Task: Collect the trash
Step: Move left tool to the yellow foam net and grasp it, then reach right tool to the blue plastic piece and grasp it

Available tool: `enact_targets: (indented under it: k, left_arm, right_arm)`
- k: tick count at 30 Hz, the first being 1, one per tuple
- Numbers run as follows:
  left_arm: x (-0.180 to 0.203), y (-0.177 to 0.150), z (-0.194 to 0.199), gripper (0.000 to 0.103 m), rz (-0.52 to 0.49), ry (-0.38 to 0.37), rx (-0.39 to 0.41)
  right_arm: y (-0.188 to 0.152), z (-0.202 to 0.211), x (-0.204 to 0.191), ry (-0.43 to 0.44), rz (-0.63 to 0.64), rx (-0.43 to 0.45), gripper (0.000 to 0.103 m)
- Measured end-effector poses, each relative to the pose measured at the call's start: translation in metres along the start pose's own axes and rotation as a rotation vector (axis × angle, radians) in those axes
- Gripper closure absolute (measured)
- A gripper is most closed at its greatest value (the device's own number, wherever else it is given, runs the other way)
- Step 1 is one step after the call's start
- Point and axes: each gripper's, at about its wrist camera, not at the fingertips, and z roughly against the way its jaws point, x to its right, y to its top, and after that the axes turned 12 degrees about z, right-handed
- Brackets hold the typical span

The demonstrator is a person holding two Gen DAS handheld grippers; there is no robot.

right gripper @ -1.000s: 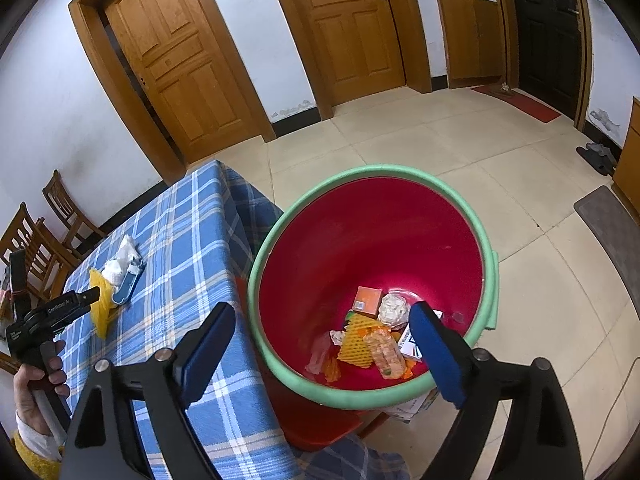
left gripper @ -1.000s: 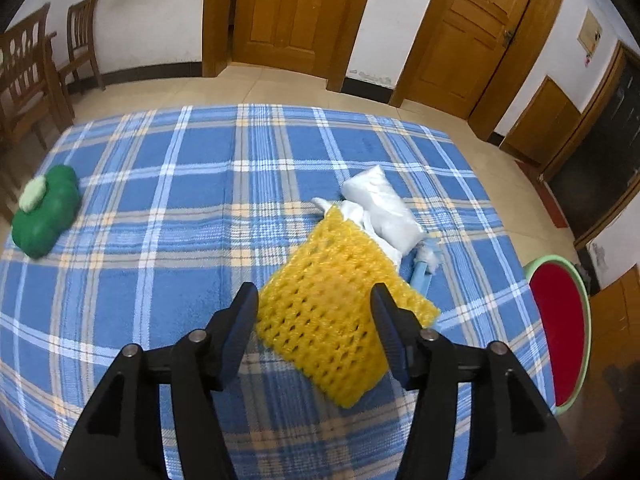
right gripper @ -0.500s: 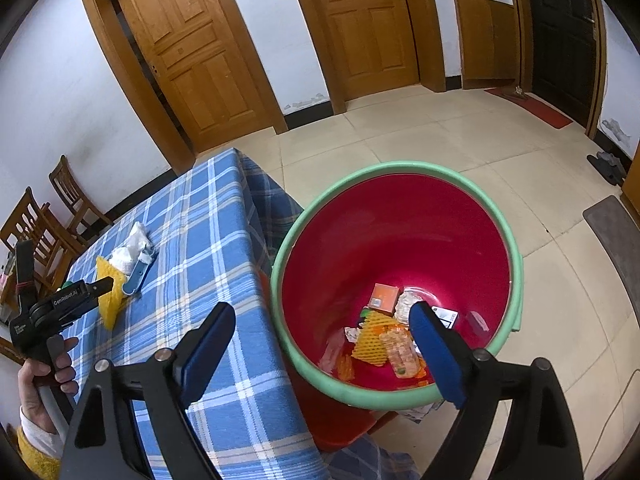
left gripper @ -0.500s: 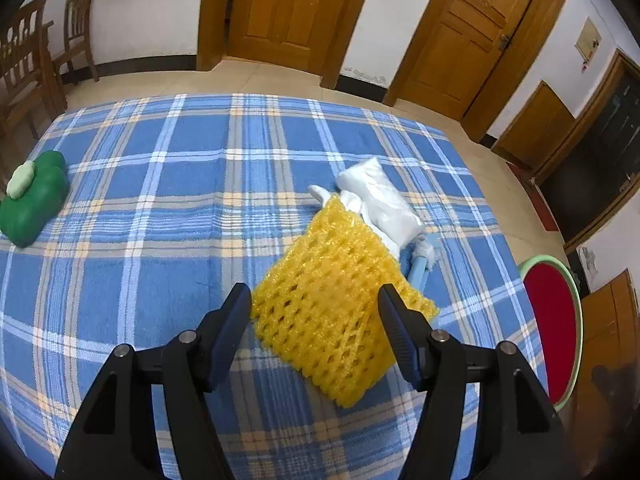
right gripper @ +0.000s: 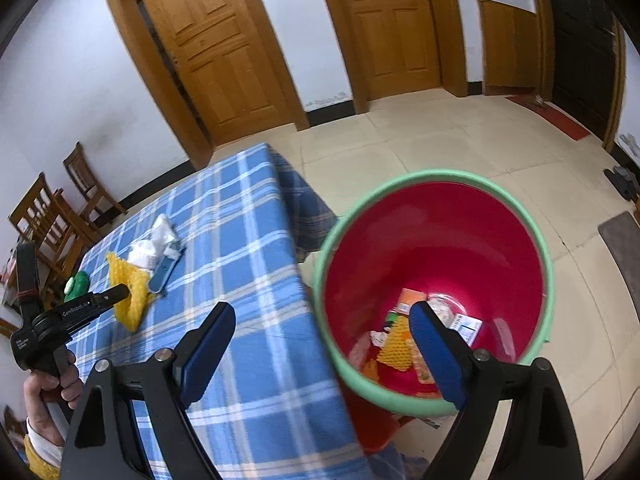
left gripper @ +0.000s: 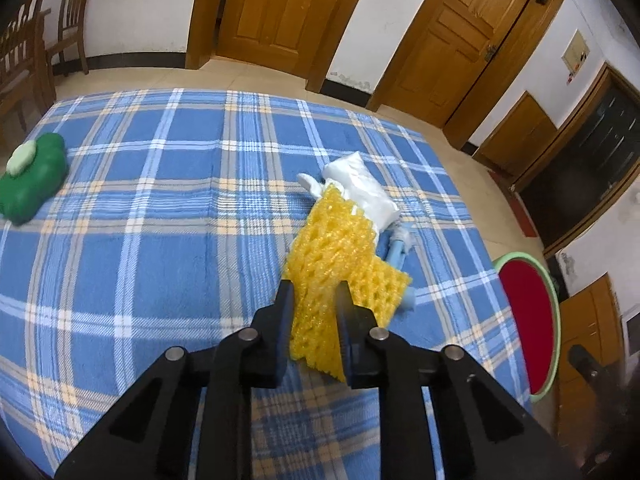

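Observation:
A yellow foam net (left gripper: 336, 240) lies on the blue plaid tablecloth (left gripper: 160, 200). My left gripper (left gripper: 314, 292) is closing on the net's near edge; the pads press on it and the foam bunches up between them. Just behind the net lie a white plastic bag (left gripper: 360, 188) and a blue wrapper (left gripper: 396, 252). The right wrist view shows the same net (right gripper: 128, 284), bag (right gripper: 154, 242) and the left gripper (right gripper: 120, 292) from the side. My right gripper (right gripper: 322, 312) stands open and empty over the table edge, beside the red bin with a green rim (right gripper: 440, 176).
The bin (left gripper: 520, 257) stands on the floor at the table's right side and holds several scraps. A green toy (left gripper: 30, 176) sits at the table's far left. Wooden chairs (left gripper: 24, 52) stand beyond it. A person's hand (right gripper: 52, 384) grips the left tool's handle.
The left jaws have come together on the yellow net, which is now squeezed narrow between them. The right gripper has drifted from over the bin toward the table, still open.

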Motion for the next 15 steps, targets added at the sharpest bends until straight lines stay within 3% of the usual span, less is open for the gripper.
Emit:
enact_targets:
  k: [7,15]
  left_arm:
    - [-0.016,-0.001,0.039,0.084,0.038,-0.024,0.079]
    - [-0.053,0.005,0.062,0.083,0.101,0.063,0.162]
  right_arm:
    - [0.013,-0.015,-0.036,0.055,0.059,-0.007,0.013]
    - [0.025,-0.042,-0.092,0.119,0.155,-0.046,0.013]
